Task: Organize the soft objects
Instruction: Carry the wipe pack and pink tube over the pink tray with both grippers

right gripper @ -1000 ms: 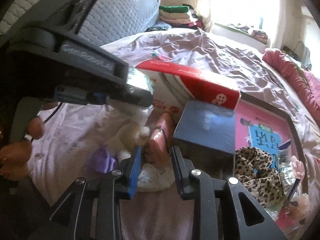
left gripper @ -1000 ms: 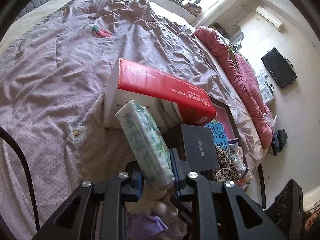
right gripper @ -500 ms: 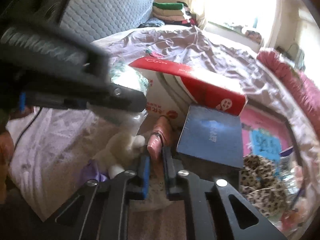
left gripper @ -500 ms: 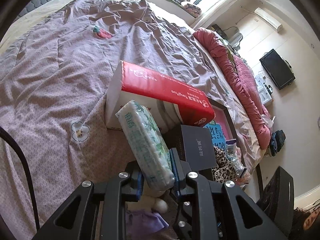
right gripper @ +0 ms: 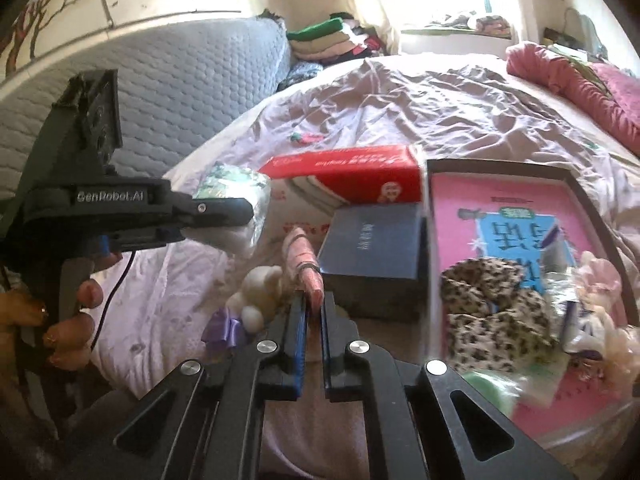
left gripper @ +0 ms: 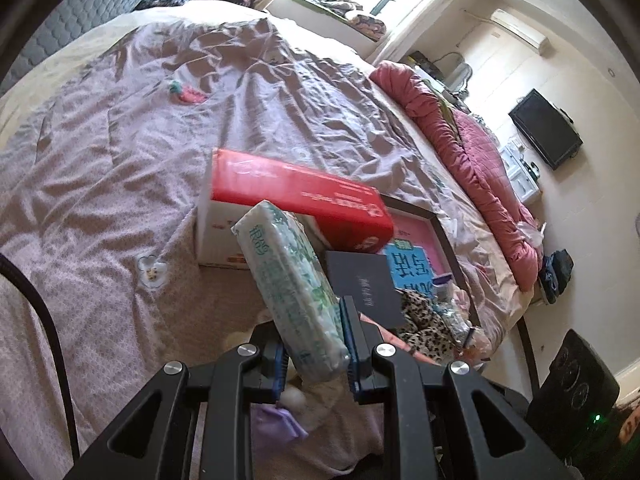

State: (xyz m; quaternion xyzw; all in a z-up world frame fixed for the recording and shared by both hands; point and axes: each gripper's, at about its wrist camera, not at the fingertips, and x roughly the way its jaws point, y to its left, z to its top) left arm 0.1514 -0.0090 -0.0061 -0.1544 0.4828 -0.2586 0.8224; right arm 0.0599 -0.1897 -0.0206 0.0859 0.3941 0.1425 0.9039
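Tissue pack [left gripper: 294, 288], wrapped in green-patterned plastic, is clamped near its lower end between the fingers [left gripper: 347, 332] of the left gripper [left gripper: 314, 354] and juts up and away from them, raised clear of the bed [left gripper: 120, 160]. Behind it a red and white box [left gripper: 296, 200] lies on the mauve quilt, with a dark blue box [left gripper: 366, 284] just beside it. In the right wrist view the right gripper [right gripper: 314, 312] has its fingers [right gripper: 298, 320] clenched on the near end of a pink soft item [right gripper: 304, 260], which stands up between the blue pads beside a white plush toy [right gripper: 260, 292] with a purple bow [right gripper: 224, 328]. To the right, a black-framed tray [right gripper: 600, 216] holds a pink booklet [right gripper: 460, 208] and a leopard-print fabric piece [right gripper: 492, 312]. At left in the same view, a person's hand [right gripper: 68, 320] grips the handle of the left gripper. A pink ruffled blanket [left gripper: 472, 152] lies along the far edge of the bed.
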